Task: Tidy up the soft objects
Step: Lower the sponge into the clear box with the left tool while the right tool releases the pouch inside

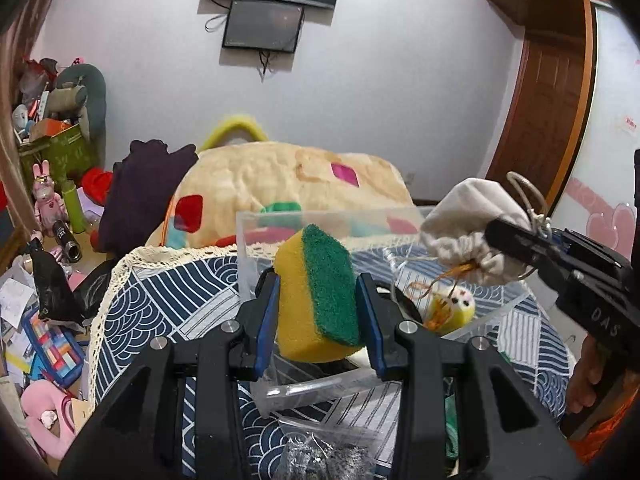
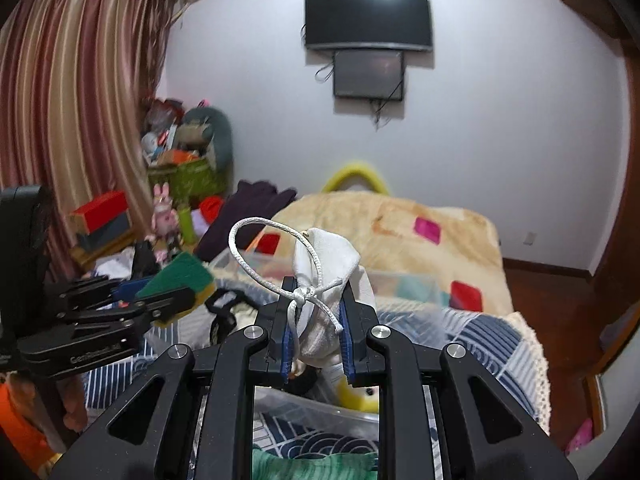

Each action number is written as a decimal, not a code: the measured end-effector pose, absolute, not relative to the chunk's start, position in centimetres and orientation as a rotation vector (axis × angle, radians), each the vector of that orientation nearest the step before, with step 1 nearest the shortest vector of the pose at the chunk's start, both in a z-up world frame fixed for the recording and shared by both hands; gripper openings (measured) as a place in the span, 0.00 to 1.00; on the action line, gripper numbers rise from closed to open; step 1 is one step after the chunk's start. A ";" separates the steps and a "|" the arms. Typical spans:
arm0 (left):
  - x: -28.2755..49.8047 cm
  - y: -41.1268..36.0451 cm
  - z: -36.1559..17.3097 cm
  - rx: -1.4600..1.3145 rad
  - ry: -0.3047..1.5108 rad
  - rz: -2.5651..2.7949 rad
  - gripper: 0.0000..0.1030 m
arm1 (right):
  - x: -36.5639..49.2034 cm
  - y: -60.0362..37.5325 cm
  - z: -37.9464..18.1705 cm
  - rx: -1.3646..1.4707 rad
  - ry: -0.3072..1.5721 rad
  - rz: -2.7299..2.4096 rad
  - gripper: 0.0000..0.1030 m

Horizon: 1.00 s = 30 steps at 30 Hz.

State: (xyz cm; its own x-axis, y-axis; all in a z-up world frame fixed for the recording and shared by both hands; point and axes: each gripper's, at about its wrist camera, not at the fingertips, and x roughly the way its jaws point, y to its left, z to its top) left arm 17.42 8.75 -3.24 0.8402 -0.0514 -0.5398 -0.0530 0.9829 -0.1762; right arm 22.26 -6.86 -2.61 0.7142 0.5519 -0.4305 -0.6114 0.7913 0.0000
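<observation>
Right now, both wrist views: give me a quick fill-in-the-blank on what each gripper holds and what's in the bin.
1. The left gripper is shut on a yellow sponge with a ____ scouring side.
2. The right gripper is shut on a white drawstring ____.
3. The small yellow plush toy lies inside the clear plastic ____.
4. Both grippers hang over a tablecloth patterned in white and ____.

Missing words: green; pouch; bin; blue

Sponge (image 1: 318,294) in left tongs (image 1: 318,300) (pouch (image 1: 468,224) opposite)
</observation>
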 end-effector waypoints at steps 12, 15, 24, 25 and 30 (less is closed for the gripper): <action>19.0 7.0 -5.3 -0.070 0.670 -0.023 0.38 | 24.0 -5.6 -6.4 -0.225 0.580 0.670 0.17; 18.9 7.2 -5.4 -0.091 0.675 -0.027 0.40 | 24.1 -5.8 -6.7 -0.232 0.591 0.664 0.18; 17.6 7.9 -4.4 -0.159 0.652 -0.053 0.54 | 23.3 -7.0 -5.8 -0.207 0.569 0.658 0.56; 17.4 8.0 -4.2 -0.166 0.647 -0.055 0.55 | 22.9 -7.2 -5.5 -0.202 0.554 0.654 0.57; 15.5 8.0 -2.3 -0.179 0.590 -0.058 0.67 | 21.5 -8.5 -3.7 -0.188 0.485 0.653 0.58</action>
State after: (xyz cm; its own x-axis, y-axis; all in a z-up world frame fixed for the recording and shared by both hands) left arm 15.50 8.00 -2.35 0.8299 -0.1055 -0.5479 0.0030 0.9828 -0.1847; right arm 21.49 -8.46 -3.69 0.6879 0.5372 -0.4880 -0.6230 0.7821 -0.0172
